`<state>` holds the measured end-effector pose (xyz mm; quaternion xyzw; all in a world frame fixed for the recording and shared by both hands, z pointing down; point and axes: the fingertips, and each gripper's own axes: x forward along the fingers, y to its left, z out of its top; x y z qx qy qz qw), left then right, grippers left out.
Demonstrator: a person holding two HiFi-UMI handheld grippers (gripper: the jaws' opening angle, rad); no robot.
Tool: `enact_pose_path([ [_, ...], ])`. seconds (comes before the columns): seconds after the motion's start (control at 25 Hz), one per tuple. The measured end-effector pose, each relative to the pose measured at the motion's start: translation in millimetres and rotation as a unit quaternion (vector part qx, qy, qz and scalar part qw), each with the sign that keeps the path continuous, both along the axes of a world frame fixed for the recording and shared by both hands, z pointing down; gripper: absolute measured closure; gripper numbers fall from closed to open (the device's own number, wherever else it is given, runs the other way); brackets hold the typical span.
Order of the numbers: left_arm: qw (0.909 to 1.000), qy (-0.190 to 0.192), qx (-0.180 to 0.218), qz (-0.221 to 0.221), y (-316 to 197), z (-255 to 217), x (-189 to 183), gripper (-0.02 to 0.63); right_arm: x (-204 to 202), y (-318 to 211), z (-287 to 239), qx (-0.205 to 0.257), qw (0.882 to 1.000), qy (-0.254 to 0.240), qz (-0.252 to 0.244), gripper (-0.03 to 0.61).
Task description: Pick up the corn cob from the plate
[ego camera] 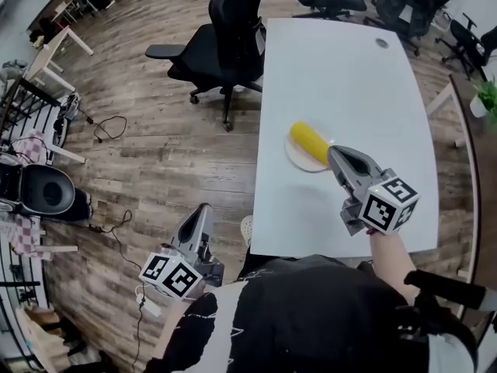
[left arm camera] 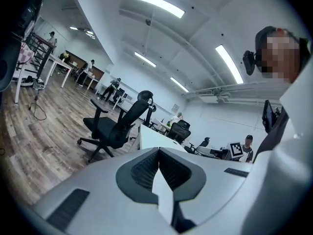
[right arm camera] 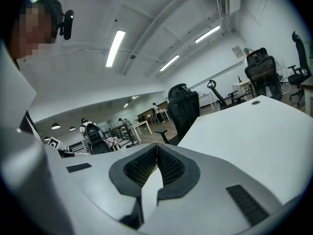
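Fingers (right arm camera: 142,169) pressed together, empty, on your left gripper (ego camera: 203,210), off the table (ego camera: 349,68), and right gripper (ego camera: 332,154) above it. Corn (ego camera: 309,140) lies on the plate (ego camera: 297,160) just past the right tips: not gripped, so opening, gripping, lifting all remain.

A table (ego camera: 349,84) runs away from the person. On its near half sits a plate (ego camera: 297,161), and a corn cob (ego camera: 309,141) lies on it. The right gripper (ego camera: 332,152) is over the table, its tip just beside the cob's near end. The left gripper (ego camera: 203,208) is off the table's left side, over the floor (ego camera: 155,162). An office chair (ego camera: 221,37) stands against the table's far left edge.
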<state>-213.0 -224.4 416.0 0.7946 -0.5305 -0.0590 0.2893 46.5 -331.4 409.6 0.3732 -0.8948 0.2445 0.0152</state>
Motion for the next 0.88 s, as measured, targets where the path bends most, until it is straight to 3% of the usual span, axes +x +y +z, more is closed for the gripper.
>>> enact_pose_path([
  [0.32,0.9991,0.018,-0.017,0.035,-48,24,-4,0.601,-12,-25,22,-0.045,0.998,0.023,0.047,0.561],
  [0.72,0.9967,0.040,-0.038,0.059,-73,48,-6,0.601,-10,-57,42,-0.034,0.992,0.110,0.050,0.560],
  [0.88,0.9966,0.044,-0.041,0.056,-80,52,-10,0.601,-14,-64,54,-0.045,0.990,0.128,0.033,0.476],
])
